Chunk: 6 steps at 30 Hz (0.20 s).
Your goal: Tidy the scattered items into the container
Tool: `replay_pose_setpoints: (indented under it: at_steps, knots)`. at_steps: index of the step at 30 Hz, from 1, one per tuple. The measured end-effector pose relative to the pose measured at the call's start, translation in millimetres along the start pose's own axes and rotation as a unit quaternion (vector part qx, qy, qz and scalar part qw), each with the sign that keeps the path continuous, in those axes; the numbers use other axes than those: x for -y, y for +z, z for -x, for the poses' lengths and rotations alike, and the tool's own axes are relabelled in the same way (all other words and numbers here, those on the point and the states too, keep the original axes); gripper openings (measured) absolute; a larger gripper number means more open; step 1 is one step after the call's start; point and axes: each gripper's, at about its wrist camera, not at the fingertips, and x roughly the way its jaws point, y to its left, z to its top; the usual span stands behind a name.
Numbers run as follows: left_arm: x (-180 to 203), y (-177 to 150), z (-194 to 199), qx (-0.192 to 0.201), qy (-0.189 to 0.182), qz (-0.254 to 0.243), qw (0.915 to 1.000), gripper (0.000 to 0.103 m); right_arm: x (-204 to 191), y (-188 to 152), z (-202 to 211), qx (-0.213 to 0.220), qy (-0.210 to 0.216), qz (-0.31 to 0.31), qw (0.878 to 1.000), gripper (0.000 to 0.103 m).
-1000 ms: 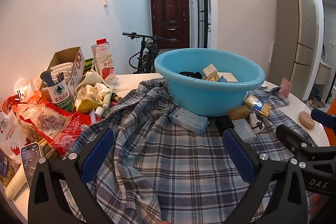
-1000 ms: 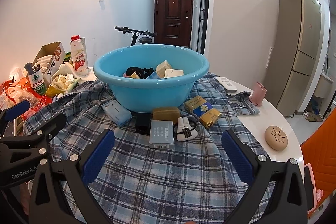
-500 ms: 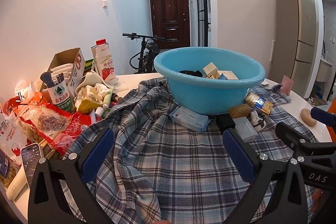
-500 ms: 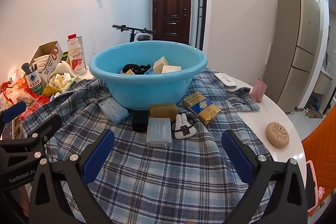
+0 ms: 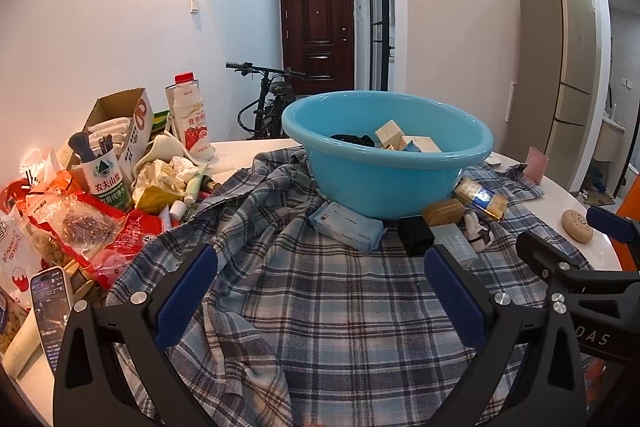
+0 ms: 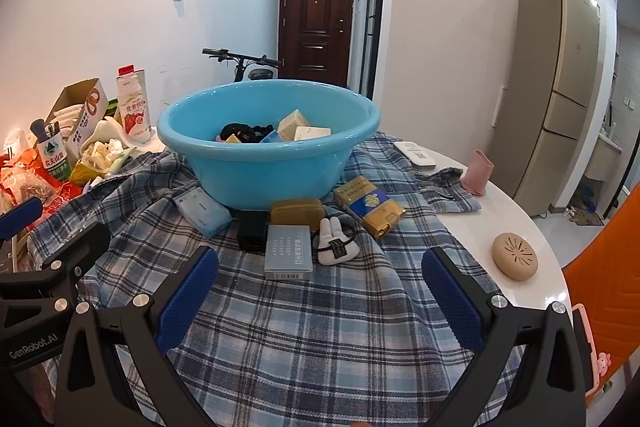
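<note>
Blue basin (image 6: 264, 179) holds small boxes (image 6: 298, 129) and black cloth (image 6: 240, 131); both tongs (image 5: 320, 291) (image 6: 320, 291) gape empty.

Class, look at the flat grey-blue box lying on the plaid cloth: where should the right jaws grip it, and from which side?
Grip the grey-blue box across its two long side edges, coming down from above. It lies flat, its short end toward the open right gripper, so its narrower width likely fits between the jaws.

We count one basin (image 6: 268, 169), one plaid cloth (image 6: 320, 327), six loose items before it, one tan puck (image 6: 515, 255), one pink cup (image 6: 476, 174), one remote (image 6: 415, 155), two grippers.
</note>
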Motion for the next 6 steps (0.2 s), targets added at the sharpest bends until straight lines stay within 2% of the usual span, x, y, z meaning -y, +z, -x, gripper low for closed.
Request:
replay_pose_setpoints:
  at_steps: [6]
  knots:
    - [1.3,0.1,-0.2,0.002,-0.003,0.002,1.0,0.103,1.9,-0.3,-0.2,-0.002,0.0,0.0,1.0,0.103]
